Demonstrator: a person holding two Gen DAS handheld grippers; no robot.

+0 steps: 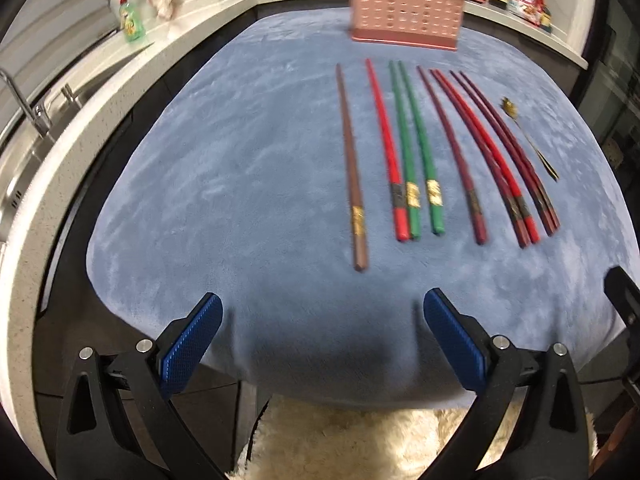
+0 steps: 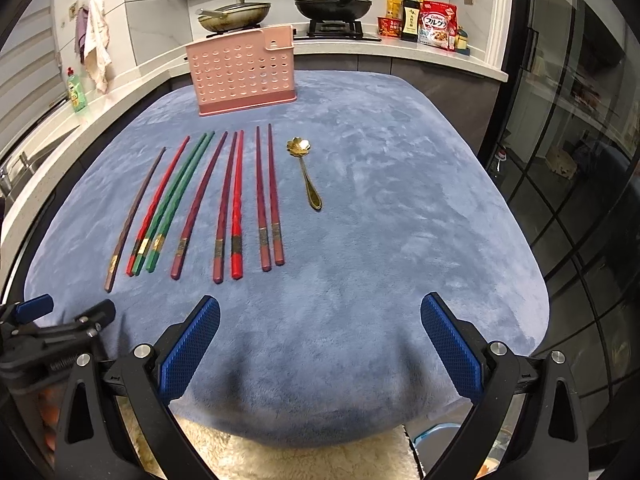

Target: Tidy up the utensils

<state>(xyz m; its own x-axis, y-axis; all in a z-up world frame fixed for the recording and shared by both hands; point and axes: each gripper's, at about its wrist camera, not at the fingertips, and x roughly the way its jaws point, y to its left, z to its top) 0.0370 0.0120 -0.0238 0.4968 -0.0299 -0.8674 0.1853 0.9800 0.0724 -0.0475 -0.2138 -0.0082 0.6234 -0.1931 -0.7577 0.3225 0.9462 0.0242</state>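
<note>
Several chopsticks lie side by side on the blue cloth: a brown one point(image 1: 352, 168) point(image 2: 134, 216) at the left, a red one point(image 1: 387, 148), two green ones point(image 1: 418, 148) point(image 2: 176, 196), then dark red and red ones point(image 2: 236, 204). A gold spoon point(image 2: 306, 172) point(image 1: 528, 140) lies to their right. A pink perforated utensil holder point(image 2: 244, 76) point(image 1: 404, 4) stands at the far side. My left gripper point(image 1: 320, 340) is open and empty near the front edge, short of the chopsticks. My right gripper point(image 2: 320, 340) is open and empty at the front edge; the left gripper also shows at its lower left point(image 2: 60, 320).
The blue cloth covers the table point(image 2: 400, 220). A counter behind holds two pans point(image 2: 234, 14), food packages point(image 2: 436, 24), and a green soap bottle point(image 2: 76, 90). A sink with a tap point(image 1: 28, 112) is at the left. A glass door point(image 2: 568, 140) is at the right.
</note>
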